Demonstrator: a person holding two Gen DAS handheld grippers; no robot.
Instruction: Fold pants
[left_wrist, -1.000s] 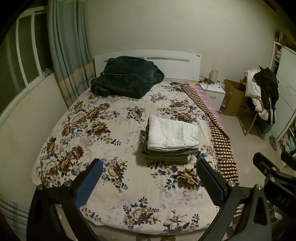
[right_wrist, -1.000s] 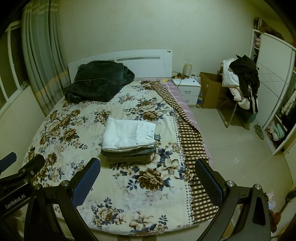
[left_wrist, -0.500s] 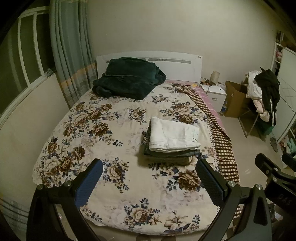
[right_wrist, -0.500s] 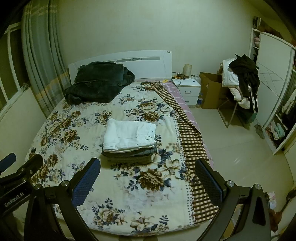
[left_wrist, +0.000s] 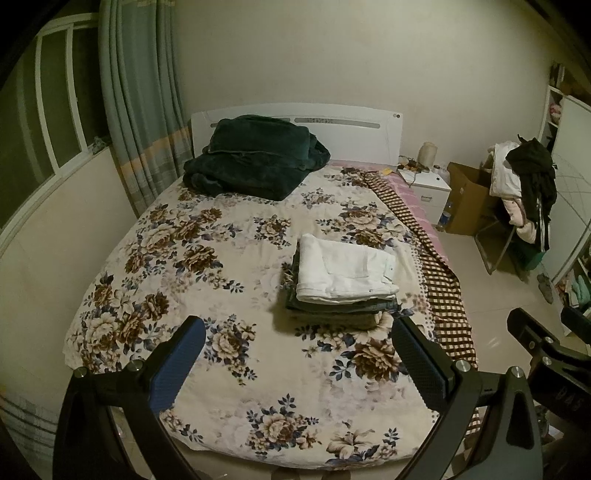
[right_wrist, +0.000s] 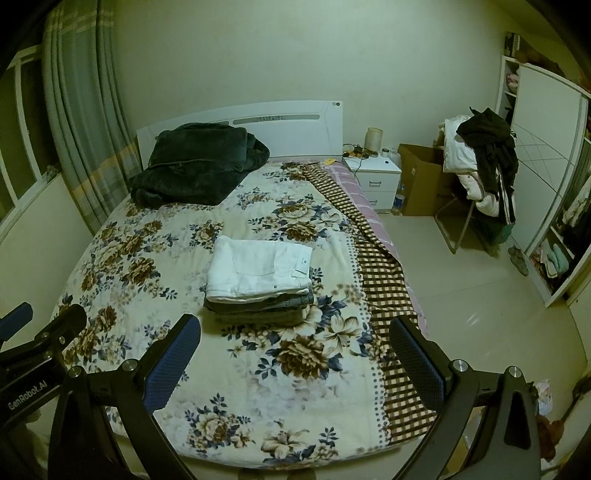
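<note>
Bedroom w/ bed under a cream floral quilt (left_wrist: 229, 280), white headboard at far end. Stack of folded pants (left_wrist: 341, 284), white pair on top, grey/denim pairs below, sits right of bed centre, near the brown checked blanket (left_wrist: 439, 280) on the right edge. Dark green folded blanket (left_wrist: 255, 162) lies far left. Left gripper (left_wrist: 297, 360) and right gripper (right_wrist: 295, 360): both released, fingers spread wide, empty, held above the near bed end, apart from the stack.

Two black handheld grippers.
Left gripper (left_wrist: 297, 360) and right gripper (right_wrist: 295, 360) had blue textured pads (right_wrist: 170, 363), silver screws, white "GenRobot.AI" lettering.
</note>
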